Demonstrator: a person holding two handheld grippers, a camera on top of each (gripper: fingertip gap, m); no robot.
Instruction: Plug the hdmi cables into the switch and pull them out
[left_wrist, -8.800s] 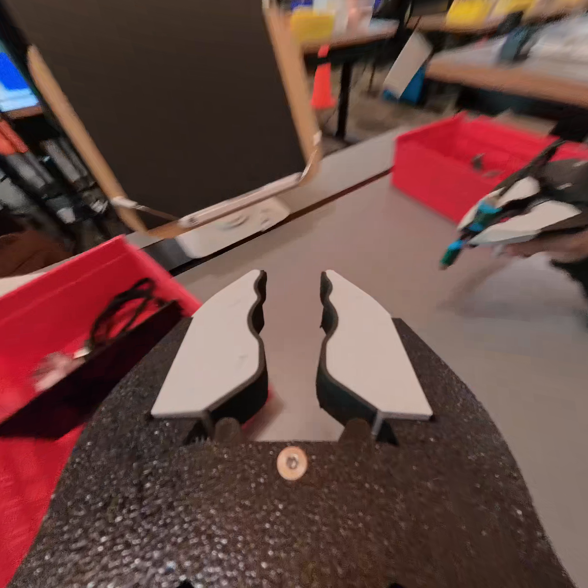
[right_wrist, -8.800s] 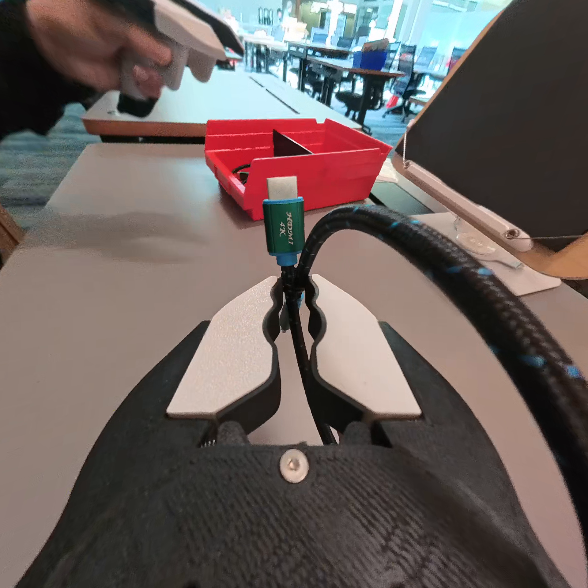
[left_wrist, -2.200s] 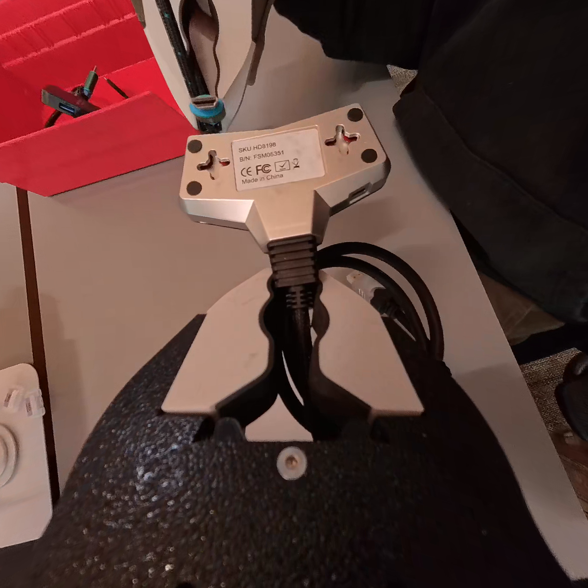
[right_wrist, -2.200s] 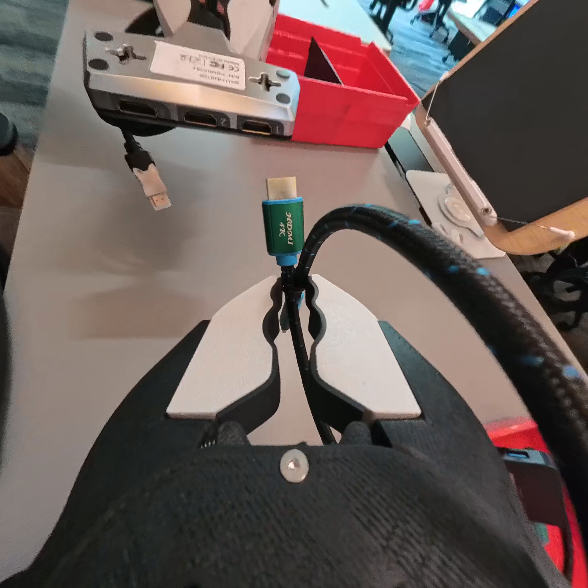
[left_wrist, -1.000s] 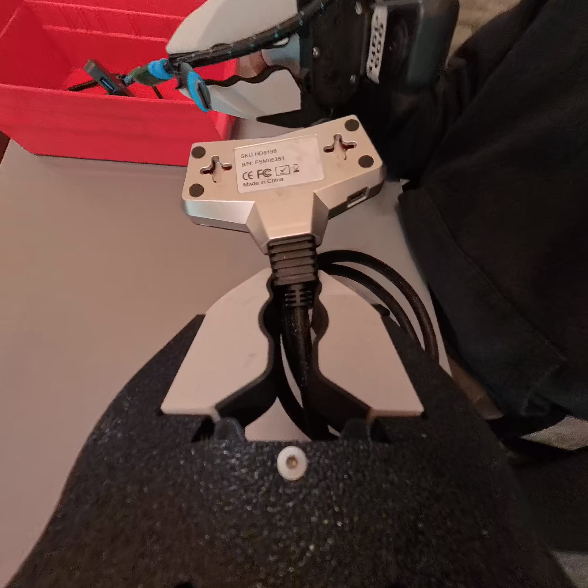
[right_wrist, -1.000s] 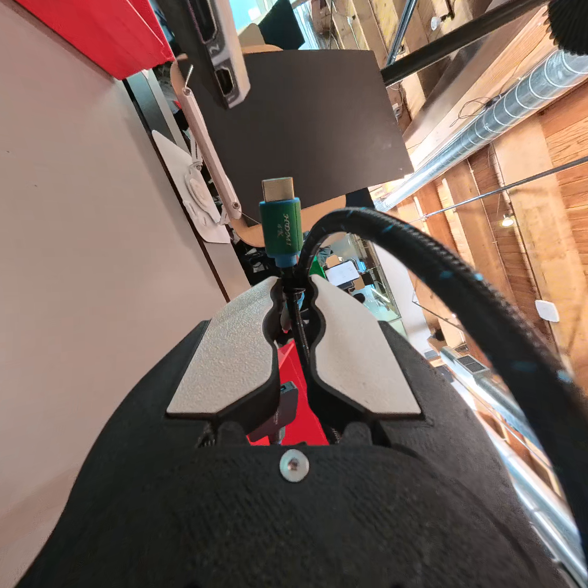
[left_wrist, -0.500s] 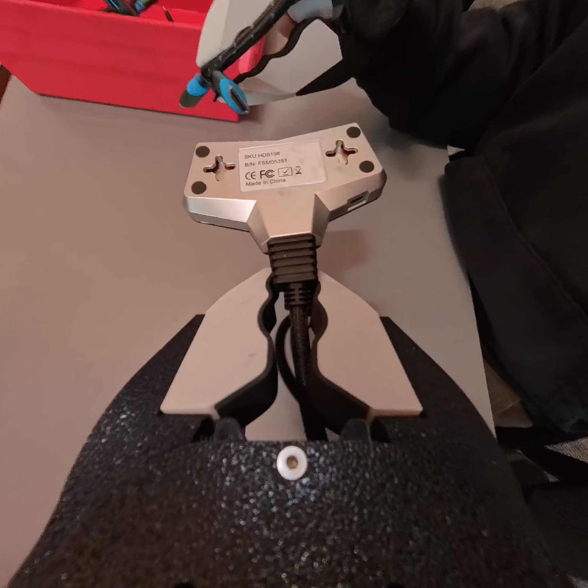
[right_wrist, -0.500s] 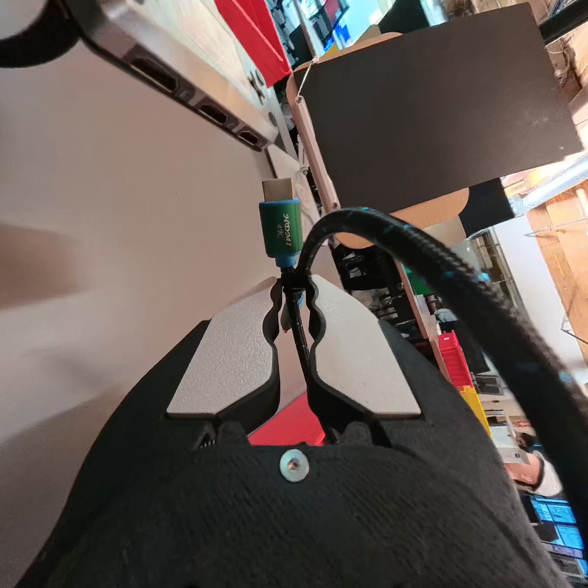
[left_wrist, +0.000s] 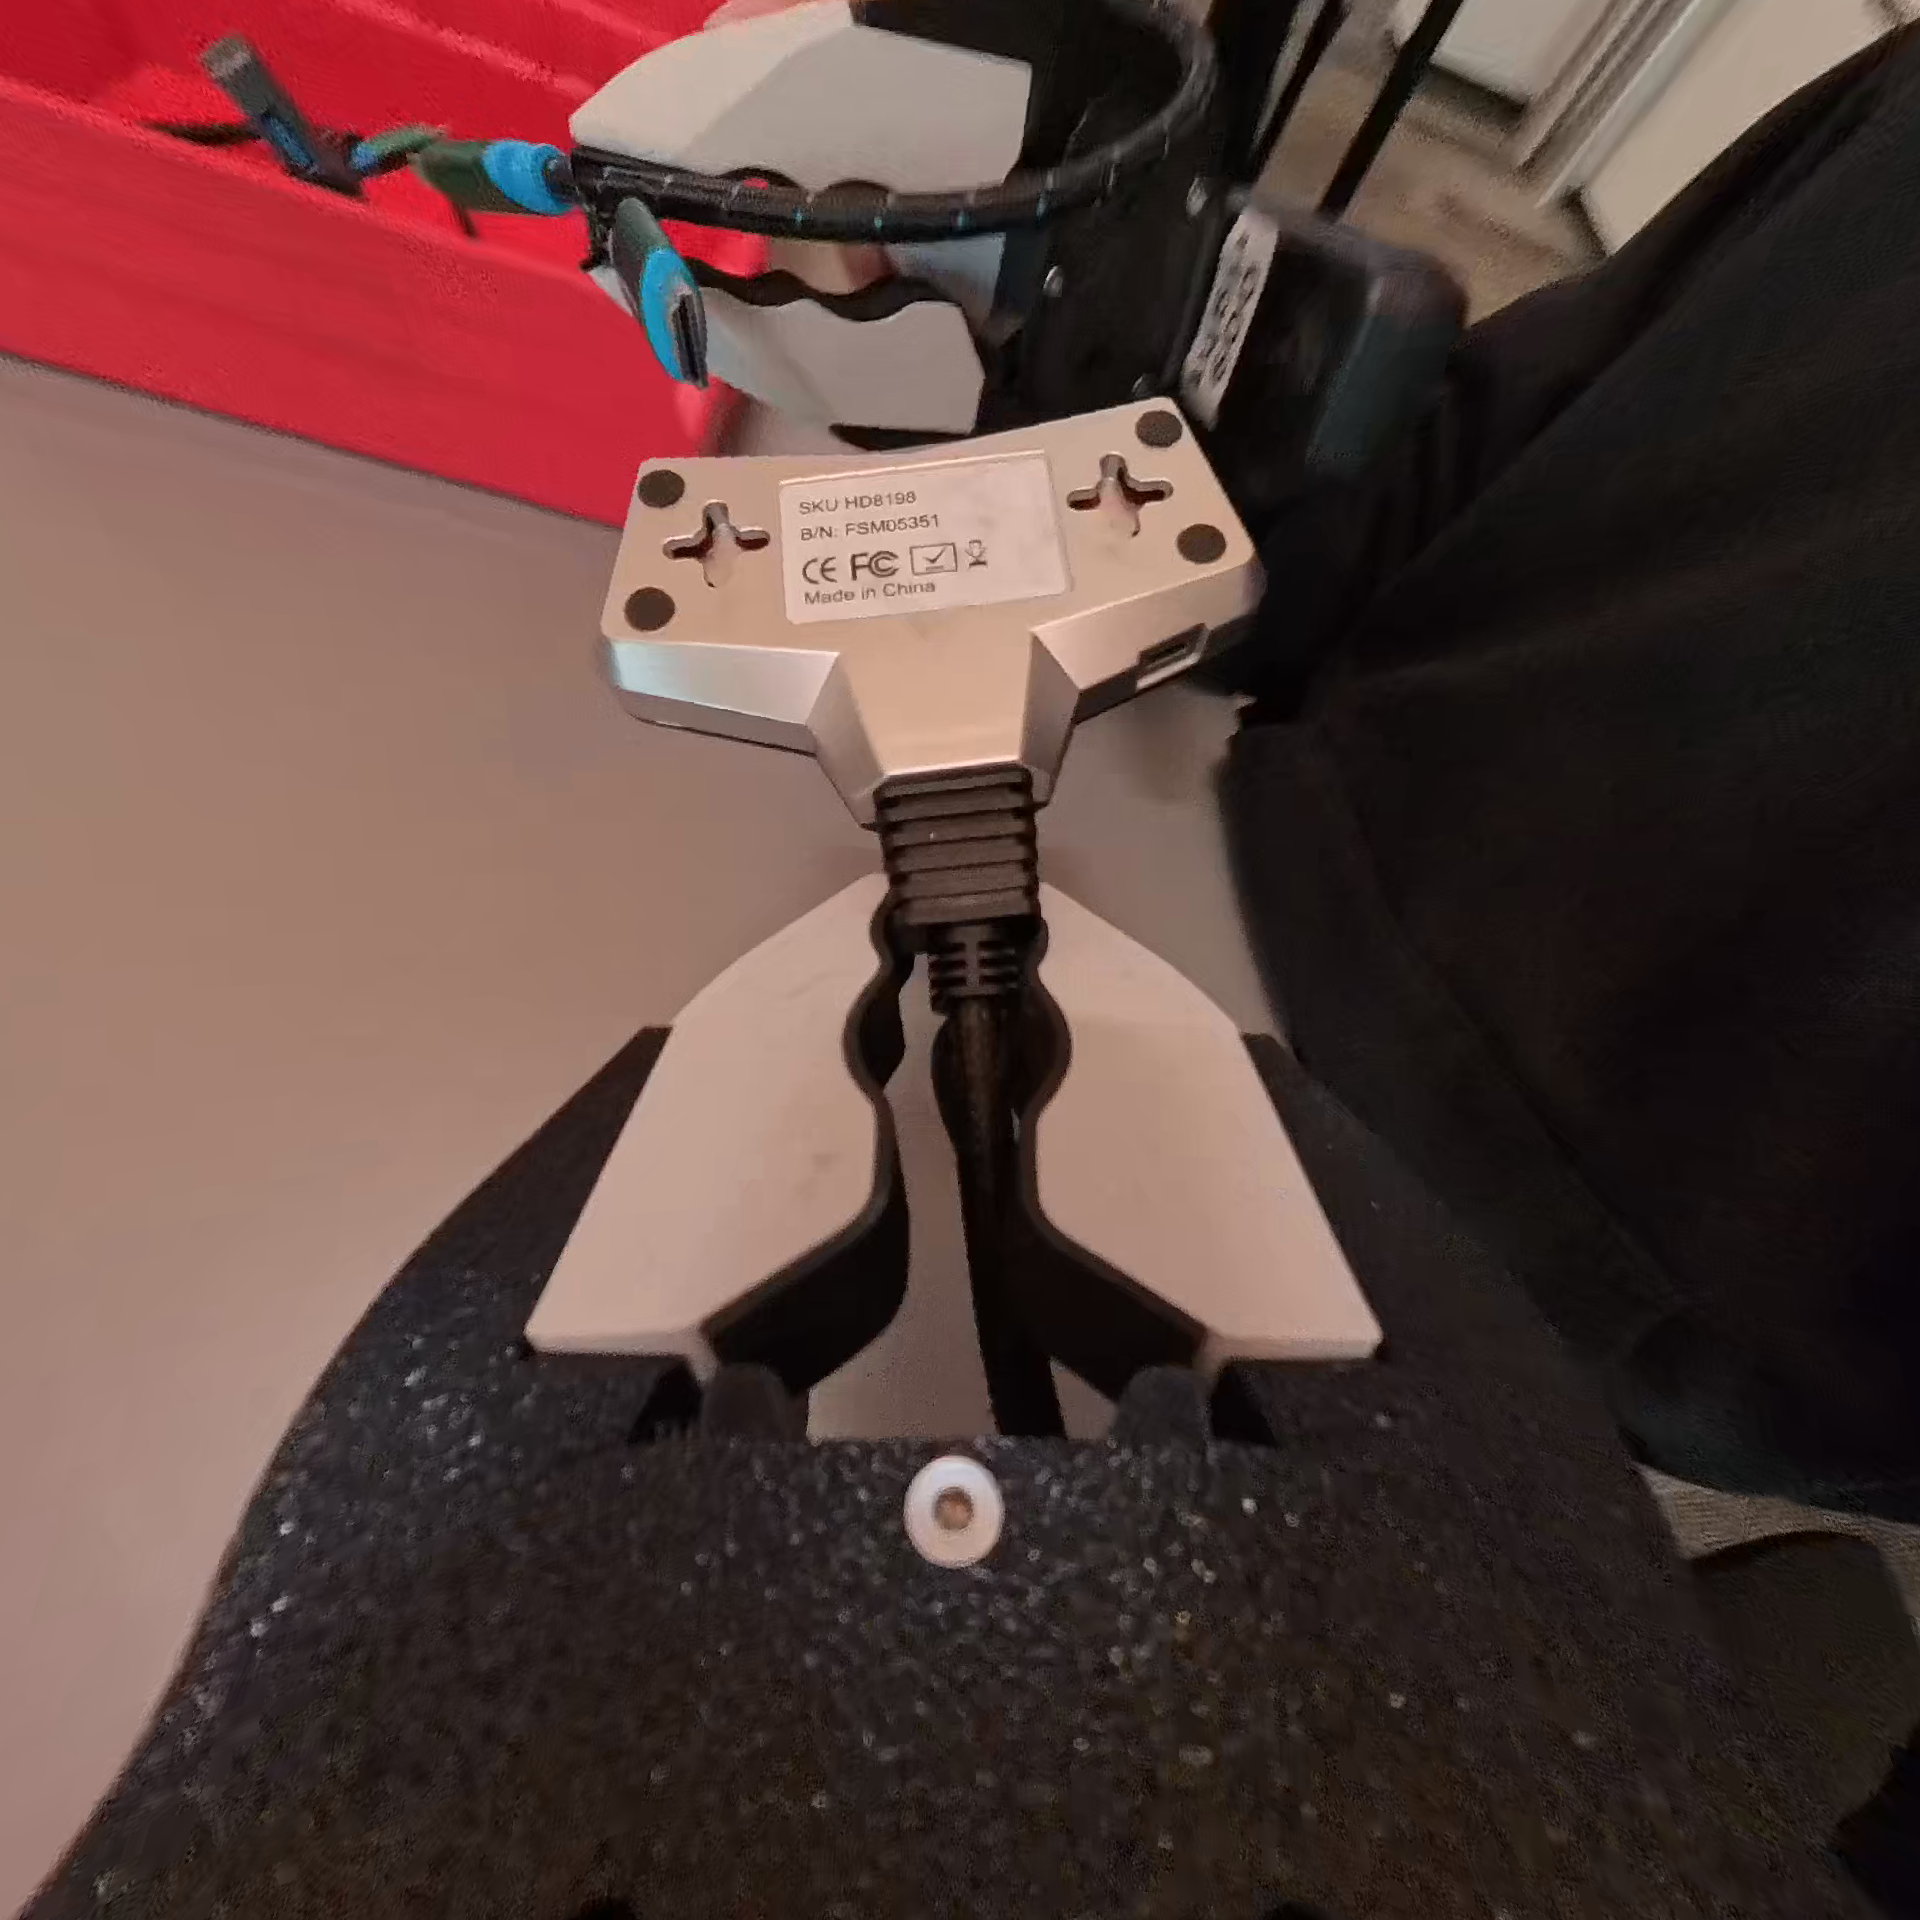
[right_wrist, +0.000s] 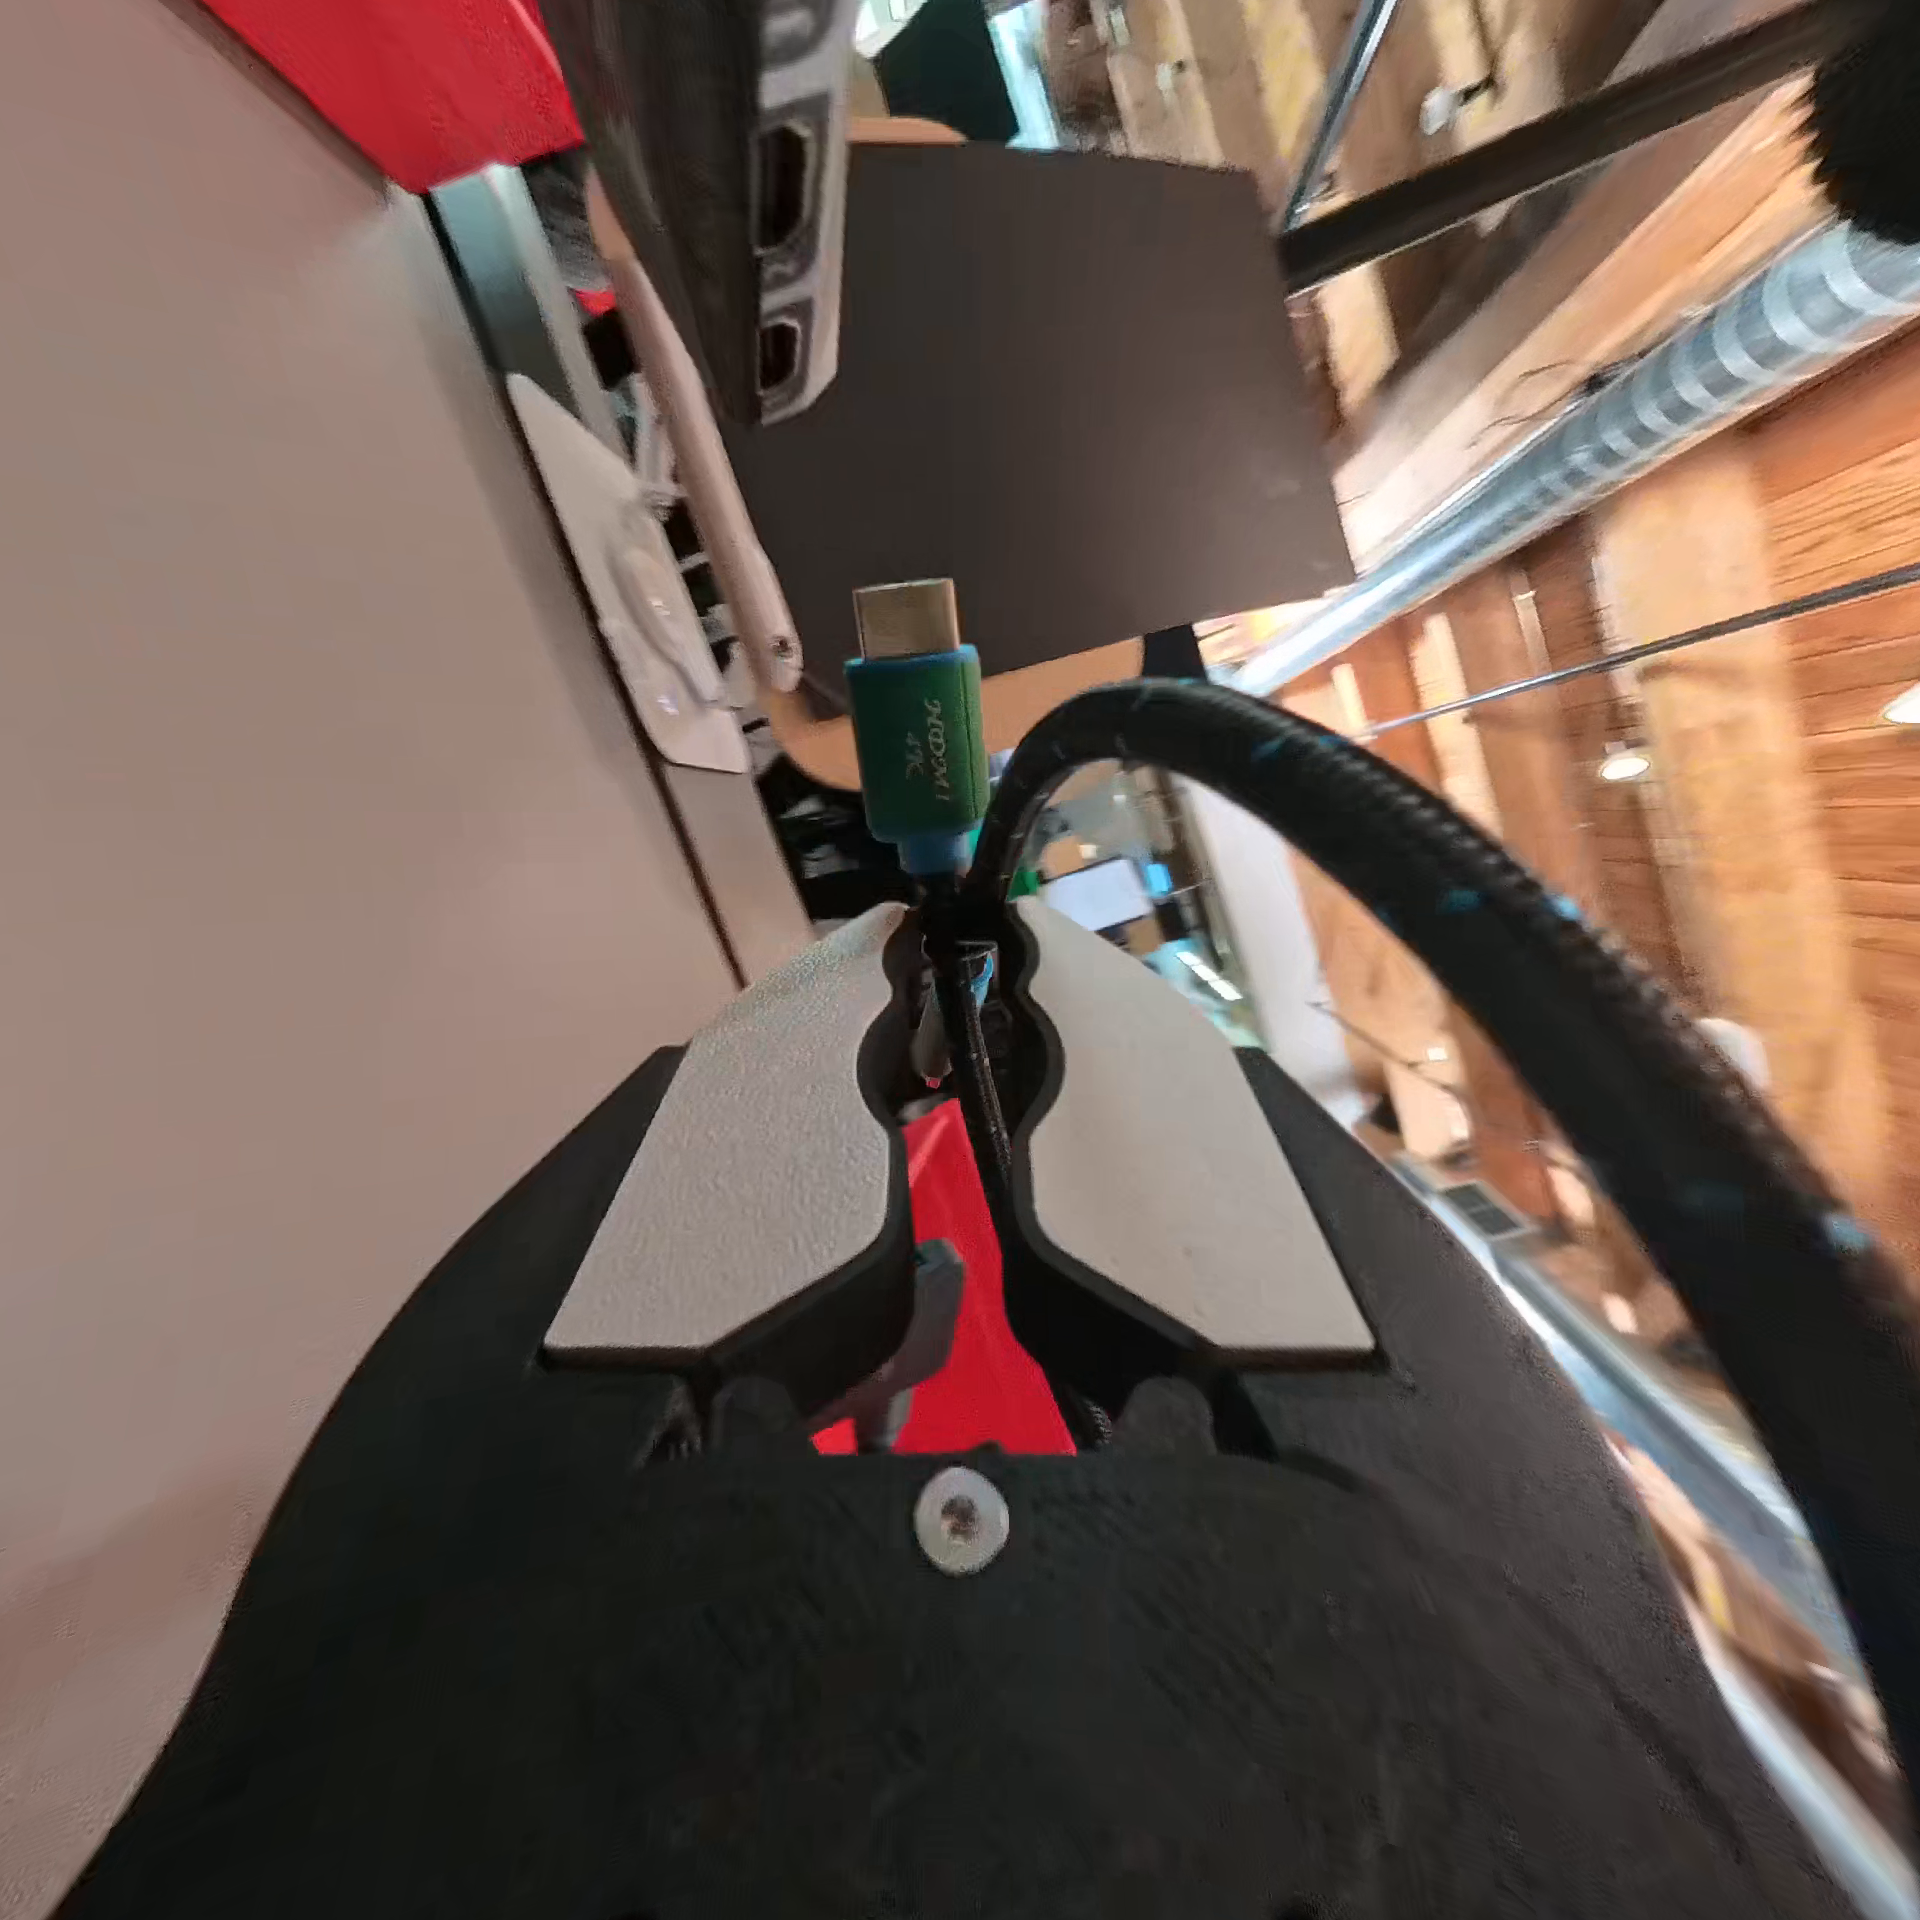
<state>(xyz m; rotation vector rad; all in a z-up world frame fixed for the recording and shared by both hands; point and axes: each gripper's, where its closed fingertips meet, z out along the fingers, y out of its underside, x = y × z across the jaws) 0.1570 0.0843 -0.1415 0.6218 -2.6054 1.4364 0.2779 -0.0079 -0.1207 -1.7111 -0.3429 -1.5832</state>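
My left gripper (left_wrist: 956, 904) is shut on the black strain relief and cable of the silver HDMI switch (left_wrist: 925, 582). The switch sticks out ahead of the fingers with its labelled underside facing the camera. My right gripper (right_wrist: 956, 914) is shut on a black braided cable (right_wrist: 1455, 883) just behind its green HDMI plug (right_wrist: 920, 748). The plug points up toward the switch's ports (right_wrist: 784, 197) and is apart from them. In the left wrist view the right gripper (left_wrist: 597, 203) is beyond the switch, and a second blue plug (left_wrist: 665, 301) hangs from it.
A red bin (left_wrist: 260, 260) stands at the far left of the grey table (left_wrist: 312, 831) with another plug (left_wrist: 260, 94) in it. A person in black clothing (left_wrist: 1610, 831) is close on the right. A black board (right_wrist: 1039, 416) stands beyond the table edge.
My right gripper has swung with the green plug, so the switch's ports now show above the plug instead of at the upper left. My left gripper still holds the switch's cable.
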